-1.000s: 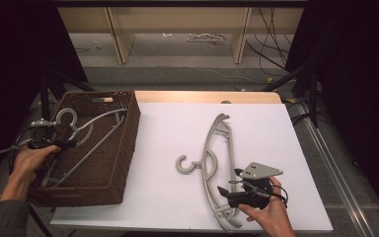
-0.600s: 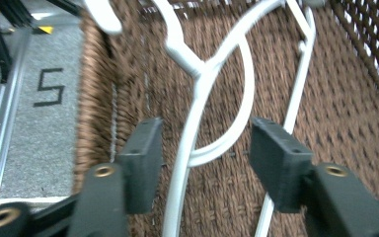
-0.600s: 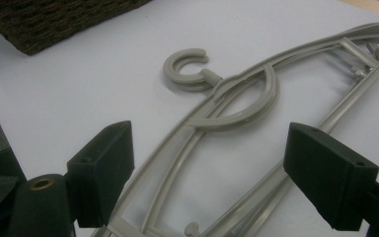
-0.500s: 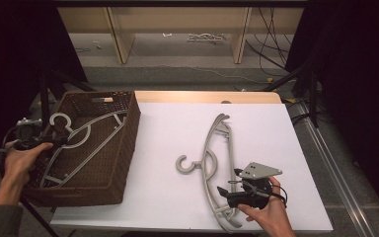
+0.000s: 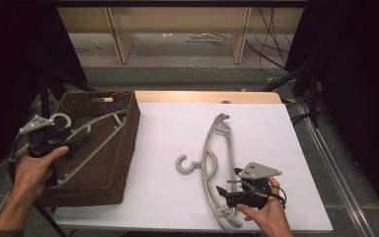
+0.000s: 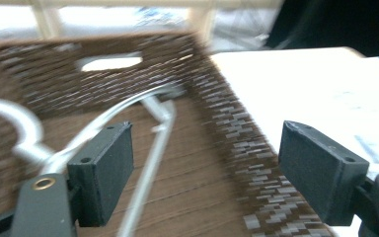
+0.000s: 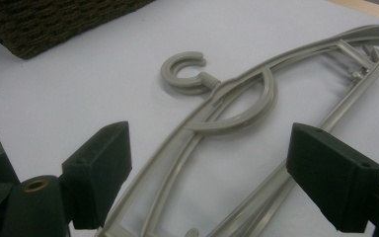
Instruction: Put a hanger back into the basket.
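Grey plastic coat hanger (image 5: pixel 216 168) flat on white bench (image 5: pixel 177 123), right of brown wicker basket (image 5: pixel 128 143) | my right gripper (image 7: pixel 212 182) fingers spread wide over its lower end | light, stiff, slick; I'd pinch one thin arm | left gripper (image 6: pixel 202 173) fingers apart over basket

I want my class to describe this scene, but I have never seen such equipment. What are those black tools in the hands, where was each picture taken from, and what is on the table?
A person holds a hand-operated two-jaw gripper in each hand: the left gripper and the right gripper. The high view looks down on the table from above. The other two pictures come from cameras riding on each gripper, looking out between its black jaws. On the white table stands a brown woven basket with a grey hanger inside. A second hanger lies flat on the table. Both grippers are open and hold nothing; the right one's jaws sit either side of the lying hanger's lower end.
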